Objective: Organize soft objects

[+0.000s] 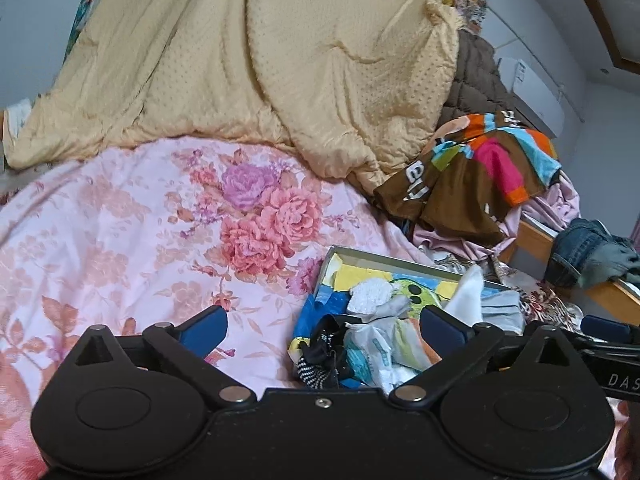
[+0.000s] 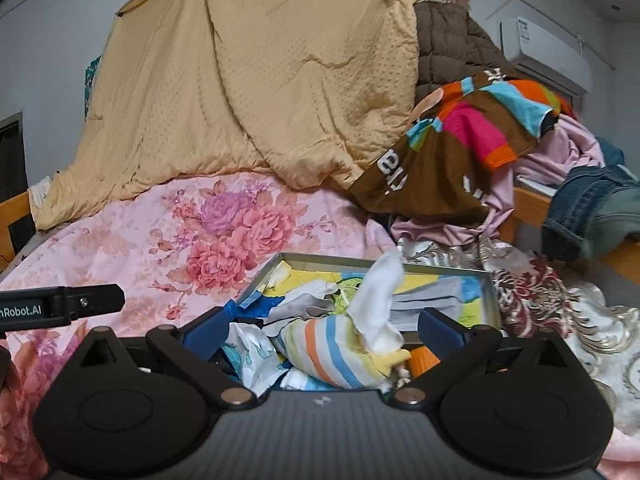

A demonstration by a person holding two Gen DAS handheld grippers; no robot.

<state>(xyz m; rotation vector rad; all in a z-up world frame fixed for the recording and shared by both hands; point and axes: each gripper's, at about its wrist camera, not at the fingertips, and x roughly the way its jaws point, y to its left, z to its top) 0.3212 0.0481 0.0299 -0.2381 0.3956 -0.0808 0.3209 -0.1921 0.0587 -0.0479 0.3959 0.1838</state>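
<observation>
Sitting on the pink flowered bedsheet [image 1: 120,208] is a shallow grey metal box [image 2: 489,292] with a bright cartoon picture inside, and it is full of small soft things. That box is the landmark here. In it lie a striped orange, blue and yellow sock [image 2: 340,356], a white sock [image 2: 380,296] sticking up above the striped one, a folded grey cloth [image 2: 432,300] at the far right of the box, and a black sock with white stripes [image 1: 320,356] at the near left corner.

The right gripper [image 2: 324,328] hangs just over the near edge of the box. Its jaws are spread wide and hold nothing; the striped sock sits between them. The left gripper [image 1: 324,326] hovers near the left side of the box, also spread wide and empty.

Behind the box is a big puffy yellow quilt [image 1: 260,60]. Behind and to the right of the box lies a brown shirt with bright colour stripes [image 2: 460,140], and further right hang blue jeans [image 2: 588,204].

What could go wrong? The socks are all tangled, so closing on the striped sock might pinch the white sock too, and both would come up together. The box looks light, so a finger catching its rim could tip it and spill everything onto the sheet.
</observation>
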